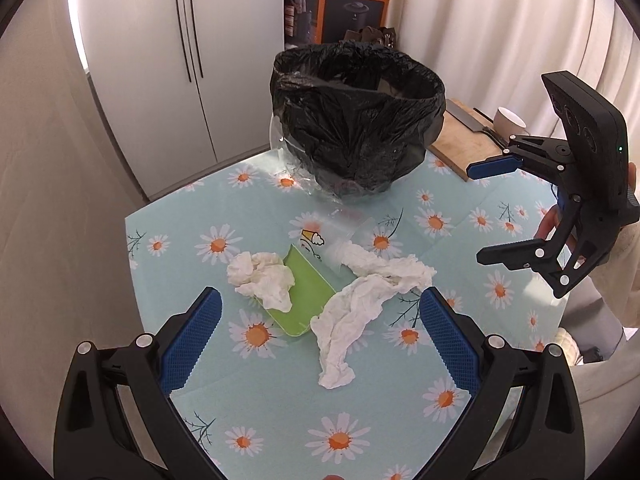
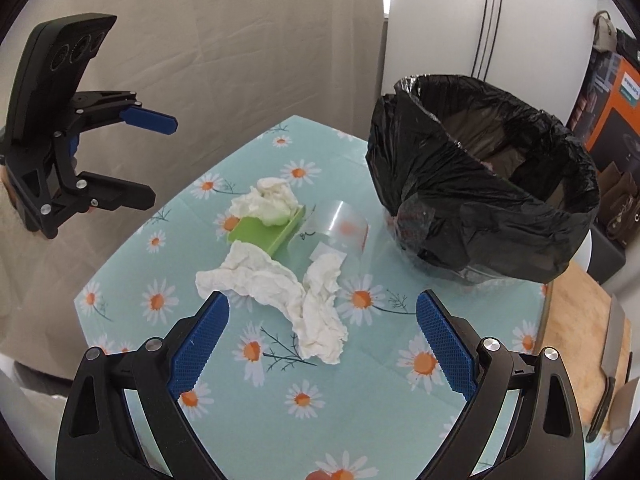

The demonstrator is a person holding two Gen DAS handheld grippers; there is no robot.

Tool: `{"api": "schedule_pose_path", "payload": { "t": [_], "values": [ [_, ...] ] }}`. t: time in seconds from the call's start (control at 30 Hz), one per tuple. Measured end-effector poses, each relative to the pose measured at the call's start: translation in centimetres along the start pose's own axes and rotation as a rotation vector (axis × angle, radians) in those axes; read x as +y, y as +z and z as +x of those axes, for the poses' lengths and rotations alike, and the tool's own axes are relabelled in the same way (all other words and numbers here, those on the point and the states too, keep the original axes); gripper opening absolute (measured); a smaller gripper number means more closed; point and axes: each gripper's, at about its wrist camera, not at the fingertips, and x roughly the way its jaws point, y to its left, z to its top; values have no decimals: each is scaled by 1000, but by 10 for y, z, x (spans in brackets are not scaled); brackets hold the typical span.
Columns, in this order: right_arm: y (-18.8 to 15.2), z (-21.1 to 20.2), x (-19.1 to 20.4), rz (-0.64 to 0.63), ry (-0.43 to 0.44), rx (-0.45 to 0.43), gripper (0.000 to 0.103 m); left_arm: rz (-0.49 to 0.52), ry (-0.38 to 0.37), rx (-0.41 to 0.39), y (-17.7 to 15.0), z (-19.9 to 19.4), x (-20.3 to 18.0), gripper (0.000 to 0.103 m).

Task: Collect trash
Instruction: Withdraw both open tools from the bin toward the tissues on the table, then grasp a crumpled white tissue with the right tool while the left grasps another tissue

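A crumpled white tissue (image 1: 264, 278) lies on a green plastic tray (image 1: 308, 296) in the middle of the daisy tablecloth. A long twisted tissue (image 1: 360, 300) trails from a clear plastic cup (image 1: 340, 240) lying on its side. Behind them stands a bin lined with a black bag (image 1: 356, 120). My left gripper (image 1: 320, 312) is open above the tissues, holding nothing. My right gripper (image 1: 476, 212) hovers open at the right. From the right wrist, that right gripper (image 2: 322, 310) is open over the long tissue (image 2: 288, 296), with the tray (image 2: 264, 234), cup (image 2: 340, 228), bin (image 2: 480, 184) and left gripper (image 2: 164, 160) in view.
A wooden cutting board (image 1: 460, 144) with a cleaver (image 1: 468, 118) and a white bowl (image 1: 508, 118) lies behind the bin on the right; it shows as the board (image 2: 576, 332) at the right table edge. An orange cardboard box (image 1: 352, 0) stands behind. A person's hand (image 1: 550, 220) holds the right gripper.
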Motion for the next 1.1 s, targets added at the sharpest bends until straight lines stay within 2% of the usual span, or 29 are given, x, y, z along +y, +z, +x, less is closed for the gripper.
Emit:
{"api": "schedule_pose_path", "payload": {
  "t": [0.27,0.63,1.0,1.1],
  "values": [
    [-10,43,4,76,-30,85,90,36,-102,82,-2,51,40,97],
    [-23,93,9,96,-63,190,90,81,-196,159,1,119,66,97],
    [-29,133,13,96,-94,239,90,136,-195,264,1,177,79,97],
    [-29,145,13,107,-95,250,90,199,-182,252,1,184,74,97]
  ]
}}
